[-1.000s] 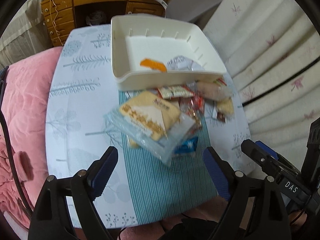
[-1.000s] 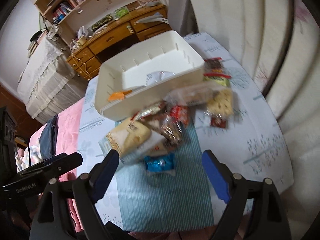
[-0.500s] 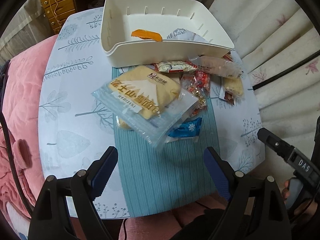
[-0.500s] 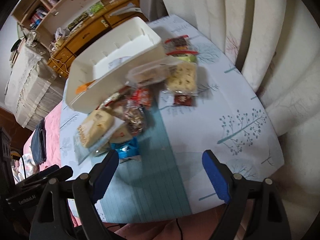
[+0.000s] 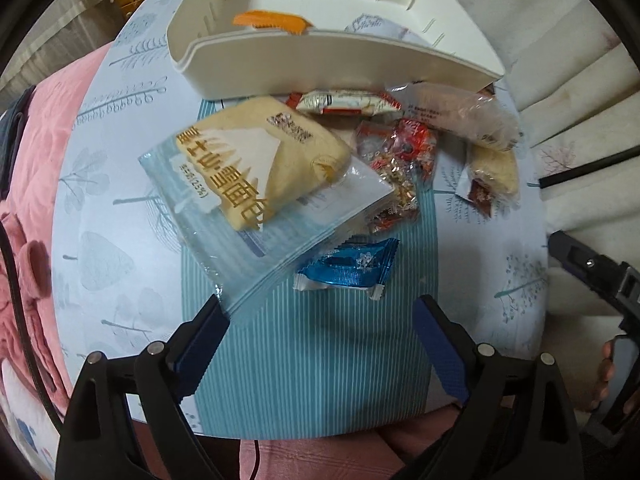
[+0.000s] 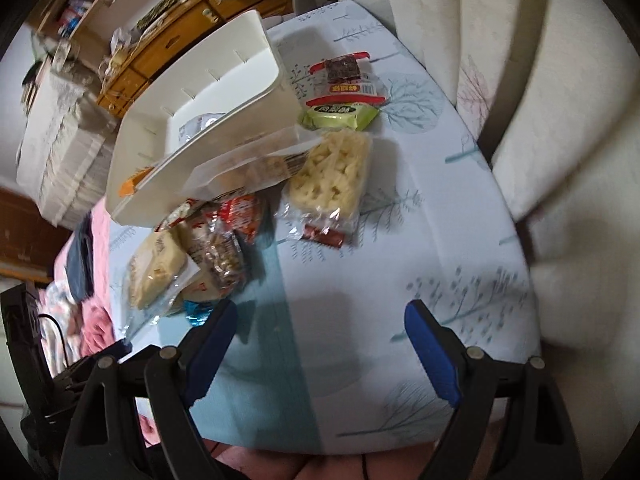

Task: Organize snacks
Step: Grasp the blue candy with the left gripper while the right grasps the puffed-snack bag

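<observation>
Left hand-held gripper (image 5: 320, 334) held spread over crinkly blue foil packet (image 5: 350, 266) | right hand-held gripper (image 6: 320, 340) spread, empty | glossy bread bag (image 5: 260, 172) (flat, clear-edged) seen before smooth white plastic bin (image 5: 320, 66) on table (image 5: 116, 216)

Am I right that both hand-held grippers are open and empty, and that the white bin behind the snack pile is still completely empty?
Not quite: the white bin already holds an orange packet and a pale wrapper, as the left wrist view shows. Both grippers, left hand-held gripper and right hand-held gripper, are open and empty.
</observation>
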A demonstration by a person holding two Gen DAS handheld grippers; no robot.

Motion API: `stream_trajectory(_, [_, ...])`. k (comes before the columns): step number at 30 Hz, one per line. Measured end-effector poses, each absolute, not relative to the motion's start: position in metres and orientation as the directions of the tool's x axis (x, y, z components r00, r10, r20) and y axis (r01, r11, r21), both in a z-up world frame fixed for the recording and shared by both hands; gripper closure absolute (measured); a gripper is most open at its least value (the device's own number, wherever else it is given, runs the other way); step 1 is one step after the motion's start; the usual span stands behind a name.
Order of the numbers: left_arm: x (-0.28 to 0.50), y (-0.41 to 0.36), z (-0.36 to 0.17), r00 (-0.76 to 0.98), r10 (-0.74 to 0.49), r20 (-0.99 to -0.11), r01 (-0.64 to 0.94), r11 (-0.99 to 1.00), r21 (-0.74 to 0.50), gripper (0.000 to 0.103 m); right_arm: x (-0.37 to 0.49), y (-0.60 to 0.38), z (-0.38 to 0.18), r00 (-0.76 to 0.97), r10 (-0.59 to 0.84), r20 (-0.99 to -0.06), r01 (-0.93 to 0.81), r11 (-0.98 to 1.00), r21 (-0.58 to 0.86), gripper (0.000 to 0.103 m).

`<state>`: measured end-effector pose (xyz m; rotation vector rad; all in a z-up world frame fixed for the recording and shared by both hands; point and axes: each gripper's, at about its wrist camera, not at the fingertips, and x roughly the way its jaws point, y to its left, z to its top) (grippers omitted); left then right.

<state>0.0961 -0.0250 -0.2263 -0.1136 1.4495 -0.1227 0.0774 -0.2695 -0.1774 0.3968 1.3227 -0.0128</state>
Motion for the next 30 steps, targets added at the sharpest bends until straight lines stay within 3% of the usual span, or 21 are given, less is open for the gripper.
stream_trajectory(12, [0.101, -0.050, -0.270, 0.097, -0.094, -0.991, -0.108, 0.989, -0.104, 0.011, 0.119, -0.282, -0.199, 0.245, 0.259, -0.934, 0.059, 0.958, 0.282, 0.017])
stream_trajectory(24, [0.115, -0.060, -0.297, 0.077, -0.058, -0.995, -0.180, 0.981, -0.071, 0.011, 0.154, -0.284, -0.233, 0.212, 0.325, -0.922, 0.095, 0.932, 0.350, 0.017])
stream_trajectory(30, [0.126, -0.060, -0.306, 0.077, -0.067, -0.995, -0.187, 0.979, -0.080, 0.011, 0.166, -0.277, -0.244, 0.207, 0.274, -0.939, 0.110, 0.947, 0.301, 0.017])
